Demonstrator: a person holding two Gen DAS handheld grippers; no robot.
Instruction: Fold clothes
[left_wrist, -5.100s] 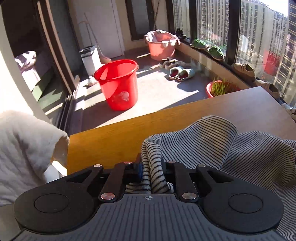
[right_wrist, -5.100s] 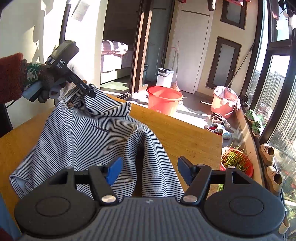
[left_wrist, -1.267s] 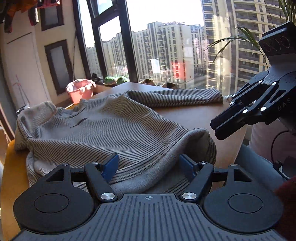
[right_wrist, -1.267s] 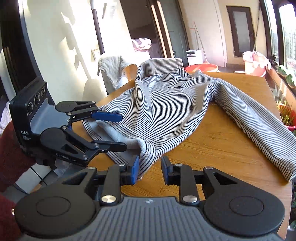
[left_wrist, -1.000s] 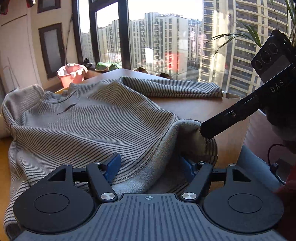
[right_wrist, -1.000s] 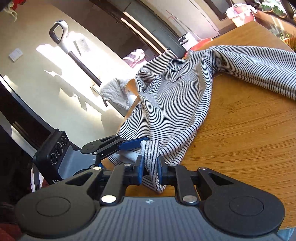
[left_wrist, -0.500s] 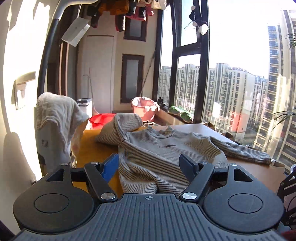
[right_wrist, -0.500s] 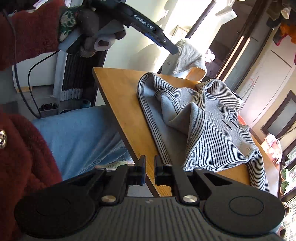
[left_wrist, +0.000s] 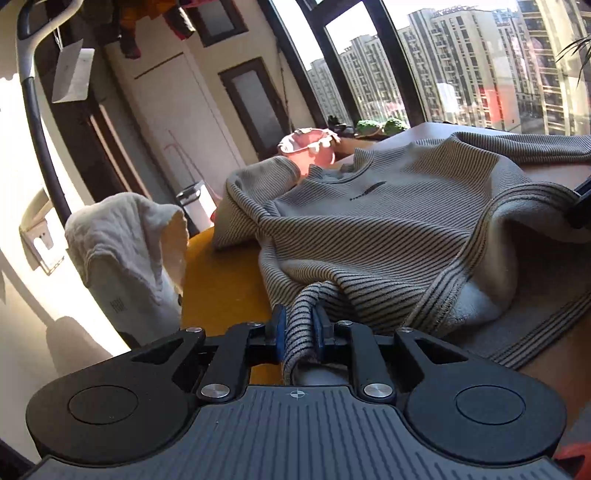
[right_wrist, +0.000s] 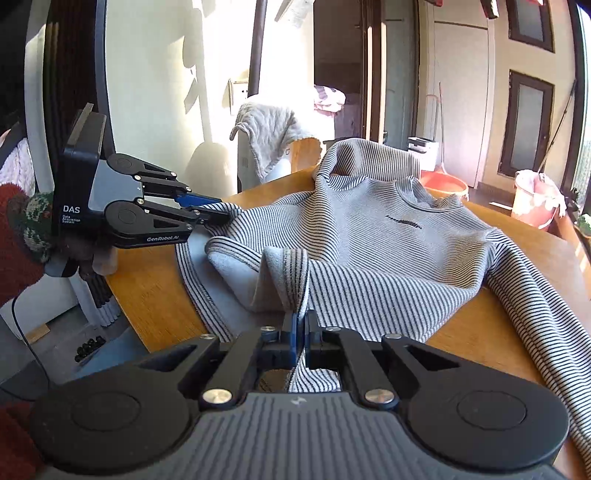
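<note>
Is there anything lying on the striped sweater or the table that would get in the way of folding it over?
Nothing visible does. Both grippers, left and right, already pinch the sweater at its near hem, and the sweater's chest and the table around it carry no other items.

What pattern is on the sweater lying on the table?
Thin dark horizontal stripes on the sweater, light grey; clearest in the right wrist view.

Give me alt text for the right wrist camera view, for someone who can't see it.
The right gripper is shut on the turned-up hem of a striped sweater lying front-up on a wooden table. At left, the left gripper pinches the hem's other end.
</note>
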